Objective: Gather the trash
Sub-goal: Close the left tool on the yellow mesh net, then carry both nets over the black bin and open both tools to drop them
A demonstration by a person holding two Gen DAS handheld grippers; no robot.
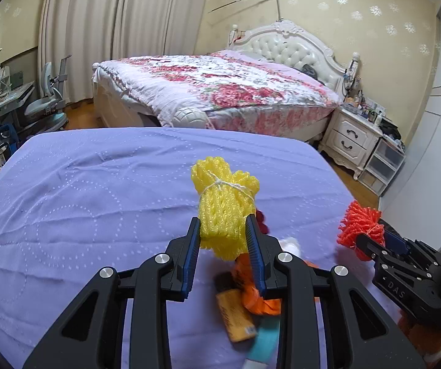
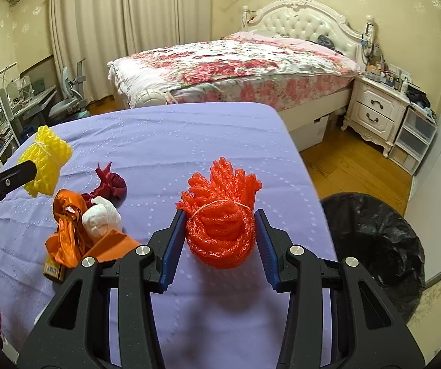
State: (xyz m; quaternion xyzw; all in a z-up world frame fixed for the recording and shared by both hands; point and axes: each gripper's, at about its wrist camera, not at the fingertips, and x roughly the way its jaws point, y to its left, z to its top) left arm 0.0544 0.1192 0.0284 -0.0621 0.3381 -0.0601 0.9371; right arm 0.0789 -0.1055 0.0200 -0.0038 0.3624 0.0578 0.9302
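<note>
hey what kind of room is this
A bedroom, most likely in a home: a bed with a tufted white headboard and floral quilt, a cluttered white nightstand beside it, and closed curtains behind.

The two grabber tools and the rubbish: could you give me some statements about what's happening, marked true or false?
1. The left gripper holds a yellow foam net bundle. True.
2. The right gripper is empty. False: its fingers clamp an orange-red foam net bundle.
3. A bin lined with a black bag stands right of the purple-covered table. True.
4. The white crumpled wad is already in the bin. False: it lies on the table beside an orange plastic bag.
</note>
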